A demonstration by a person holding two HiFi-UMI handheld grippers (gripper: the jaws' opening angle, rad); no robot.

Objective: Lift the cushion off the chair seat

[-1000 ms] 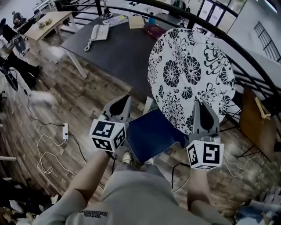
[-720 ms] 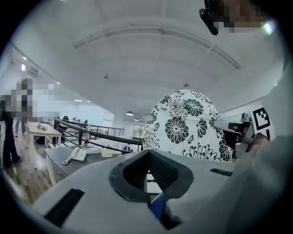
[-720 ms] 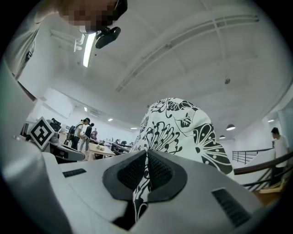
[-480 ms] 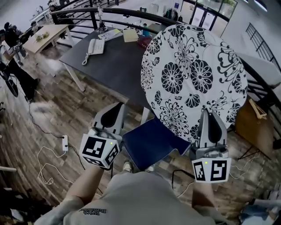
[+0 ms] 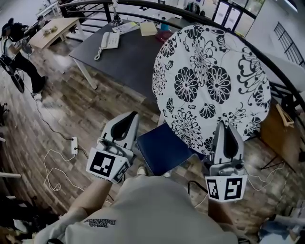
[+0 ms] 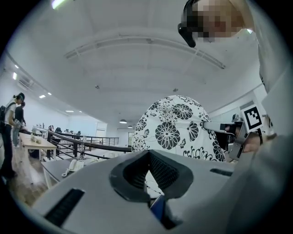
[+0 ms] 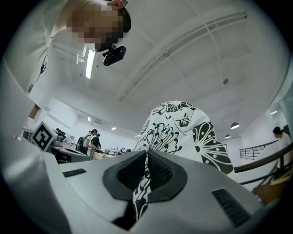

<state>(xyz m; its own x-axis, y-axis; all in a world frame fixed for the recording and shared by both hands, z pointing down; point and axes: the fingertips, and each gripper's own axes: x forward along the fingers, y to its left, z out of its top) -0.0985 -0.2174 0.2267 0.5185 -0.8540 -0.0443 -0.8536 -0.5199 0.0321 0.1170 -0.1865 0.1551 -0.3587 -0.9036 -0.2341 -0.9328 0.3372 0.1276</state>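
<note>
A large round cushion (image 5: 209, 81) with black flowers on white stands tilted up ahead of me; it also shows as the cushion (image 6: 176, 132) and the cushion (image 7: 183, 128). My right gripper (image 5: 224, 126) is shut on its lower edge, with floral fabric (image 7: 141, 196) pinched between the jaws of that gripper (image 7: 145, 176). A dark blue pad (image 5: 164, 147) spans between the grippers and runs under the floral round. My left gripper (image 5: 128, 119) is shut on its left edge, and a blue sliver (image 6: 158, 208) shows in its jaws. Whether blue and floral are one piece I cannot tell.
A dark table (image 5: 124, 52) with a telephone (image 5: 108, 40) stands behind, a black railing (image 5: 143, 5) beyond it. Cables and a power strip (image 5: 73, 145) lie on the wood floor at left. A person (image 5: 16, 43) stands far left. A wooden frame (image 5: 281, 128) sits at right.
Both grippers have risen with their hold kept. The floral cushion has come up and fills more of the view, and the blue pad has lifted with it.
</note>
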